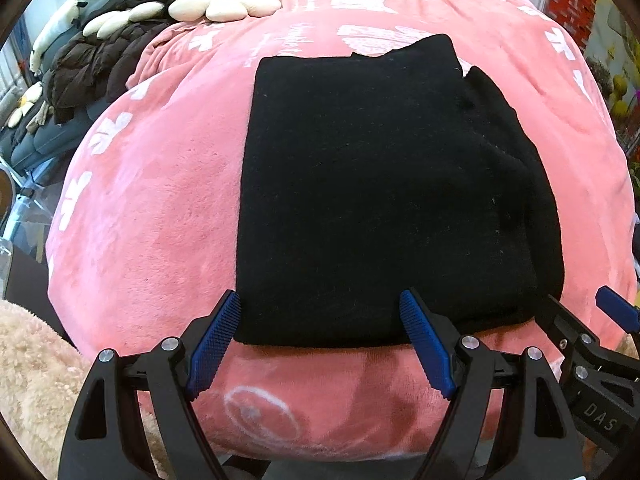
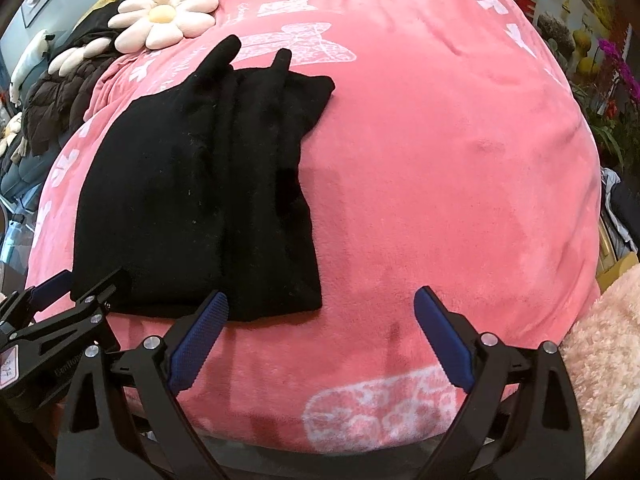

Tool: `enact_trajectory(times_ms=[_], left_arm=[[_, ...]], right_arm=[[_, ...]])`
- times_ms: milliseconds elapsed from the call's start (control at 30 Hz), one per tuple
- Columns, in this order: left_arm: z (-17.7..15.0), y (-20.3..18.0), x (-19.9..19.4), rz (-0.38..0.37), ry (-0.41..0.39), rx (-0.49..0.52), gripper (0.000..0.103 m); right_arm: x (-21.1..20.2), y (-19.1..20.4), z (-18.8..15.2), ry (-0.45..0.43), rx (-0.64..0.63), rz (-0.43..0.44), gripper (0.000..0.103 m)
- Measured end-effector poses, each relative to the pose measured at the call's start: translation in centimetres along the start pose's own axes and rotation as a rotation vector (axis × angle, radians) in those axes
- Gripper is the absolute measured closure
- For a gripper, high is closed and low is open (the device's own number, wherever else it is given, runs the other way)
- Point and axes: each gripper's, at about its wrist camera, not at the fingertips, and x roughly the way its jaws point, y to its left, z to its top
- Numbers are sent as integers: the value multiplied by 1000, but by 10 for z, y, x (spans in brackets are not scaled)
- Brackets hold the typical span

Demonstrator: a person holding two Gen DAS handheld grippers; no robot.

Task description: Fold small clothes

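Observation:
A black garment (image 1: 372, 200) lies folded lengthwise on the pink blanket (image 1: 152, 216), its near hem toward me. My left gripper (image 1: 320, 300) is open, its blue fingertips straddling the hem's left part without holding it. My right gripper (image 2: 320, 300) is open and empty at the garment's (image 2: 192, 184) near right corner; its left fingertip (image 2: 214, 306) sits by the hem, the right one over bare blanket (image 2: 440, 160). Each gripper shows at the edge of the other's view.
A daisy-shaped cushion (image 2: 164, 16) and a dark brown jacket (image 1: 88, 72) lie at the far left. A fluffy beige throw (image 2: 608, 340) sits near right, and also shows in the left wrist view (image 1: 28, 368). Flowers (image 2: 616, 64) stand at the right.

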Motion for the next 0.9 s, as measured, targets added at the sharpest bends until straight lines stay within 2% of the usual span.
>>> enact_trajectory(times_ms=[900], left_arm=[[-3,-3,-6,22,-11,13,24]], right_arm=[[-4,12,-4,-18,-37,-19,11]])
